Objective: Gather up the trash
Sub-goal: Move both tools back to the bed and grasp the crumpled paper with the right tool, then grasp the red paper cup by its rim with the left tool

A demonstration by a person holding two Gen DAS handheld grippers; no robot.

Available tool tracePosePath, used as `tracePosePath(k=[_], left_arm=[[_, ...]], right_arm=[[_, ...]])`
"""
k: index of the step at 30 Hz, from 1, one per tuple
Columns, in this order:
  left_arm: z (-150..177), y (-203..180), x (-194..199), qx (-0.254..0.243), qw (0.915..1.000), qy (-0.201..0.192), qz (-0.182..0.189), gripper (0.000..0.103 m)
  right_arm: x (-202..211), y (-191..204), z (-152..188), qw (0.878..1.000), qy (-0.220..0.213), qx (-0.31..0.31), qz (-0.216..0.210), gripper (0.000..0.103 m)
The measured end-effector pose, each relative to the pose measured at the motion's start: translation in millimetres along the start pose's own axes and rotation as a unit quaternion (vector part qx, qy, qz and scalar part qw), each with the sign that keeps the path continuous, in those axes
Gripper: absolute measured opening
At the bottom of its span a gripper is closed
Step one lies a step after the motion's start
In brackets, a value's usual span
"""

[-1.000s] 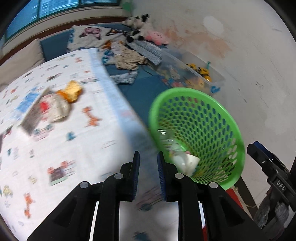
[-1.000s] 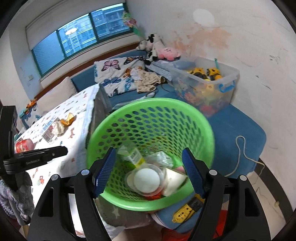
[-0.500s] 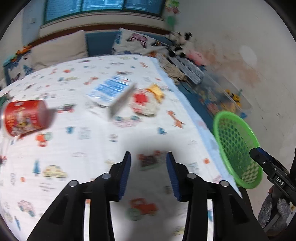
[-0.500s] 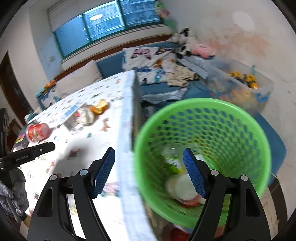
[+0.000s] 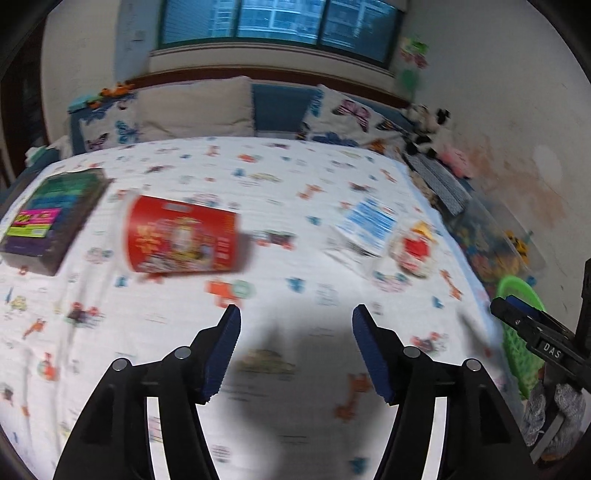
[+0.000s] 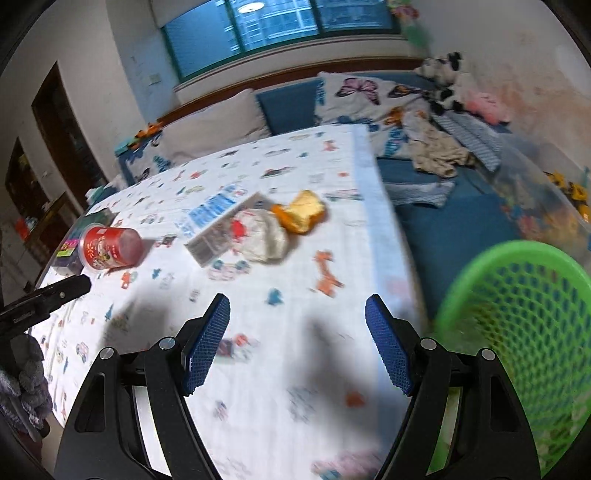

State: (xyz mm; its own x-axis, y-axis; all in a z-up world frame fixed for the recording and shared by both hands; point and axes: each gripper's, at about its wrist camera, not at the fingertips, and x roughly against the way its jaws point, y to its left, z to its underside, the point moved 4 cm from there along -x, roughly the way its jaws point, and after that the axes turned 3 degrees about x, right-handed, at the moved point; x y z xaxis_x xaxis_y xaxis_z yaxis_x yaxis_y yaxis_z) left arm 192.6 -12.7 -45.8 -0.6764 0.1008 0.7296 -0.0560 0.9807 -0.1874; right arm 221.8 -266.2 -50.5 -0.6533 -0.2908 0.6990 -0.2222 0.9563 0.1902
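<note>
Above the table [image 5: 295, 258], the left tool [image 5: 295, 350] has its two blue fingers wide apart, with nothing between them. The right tool [image 6: 295, 347] is the same, fingers apart and holding nothing.

The table has a white cloth with little pictures on it. In front of the left tool, a bit to the left, a red cup [image 5: 181, 236] lies on its side. Left of the cup is a dark box [image 5: 48, 218] with bright stripes. Far to the right lies a blue and white wrapper [image 5: 369, 225], and just beside it a white ball of paper [image 5: 413, 254] with red on it. In the right view, an orange peel [image 6: 303, 214] touches the paper ball.

The green basket [image 6: 524, 332] is off the right edge of the table, close beside the right tool. It is too blurry to tell what is inside.

Behind the table there are pillows [image 5: 195, 107], soft toys [image 6: 443, 85] and a window [image 5: 280, 22].
</note>
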Motion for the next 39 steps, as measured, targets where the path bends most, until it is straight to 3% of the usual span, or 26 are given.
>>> tracePosePath(k=[9,19,27,29,39], left_arm=[[-24.0,66.3,9.2,0.029,0.9984,-0.026,-0.042,0.067],[-40.9,110.8,-2.7,0.034,0.9978,-0.023,-0.051,0.076],[-47.5,122.6,-27.0,0.020,0.9995,0.002,-0.022,0.077],[-50.7,125.2,-31.6,0.019,0.9995,0.000,-0.024,0.077],[-61.8,131.2,-55.2,0.007,0.9988,0.014,0.047,0.075]], right_arm=[[-55.3,24.8,-23.1,0.999,0.028,0.018,-0.014,0.076],[-102.7,27.8,-39.6,0.999,0.048,0.015,-0.002,0.067],[-116.0,30.2,-44.9,0.998,0.055,0.012,-0.006,0.053],[-113.5,30.9,-43.5,0.998,0.053,0.017,-0.003,0.052],[-82.8,31.9,-35.5,0.999,0.038,0.021,-0.006,0.052]])
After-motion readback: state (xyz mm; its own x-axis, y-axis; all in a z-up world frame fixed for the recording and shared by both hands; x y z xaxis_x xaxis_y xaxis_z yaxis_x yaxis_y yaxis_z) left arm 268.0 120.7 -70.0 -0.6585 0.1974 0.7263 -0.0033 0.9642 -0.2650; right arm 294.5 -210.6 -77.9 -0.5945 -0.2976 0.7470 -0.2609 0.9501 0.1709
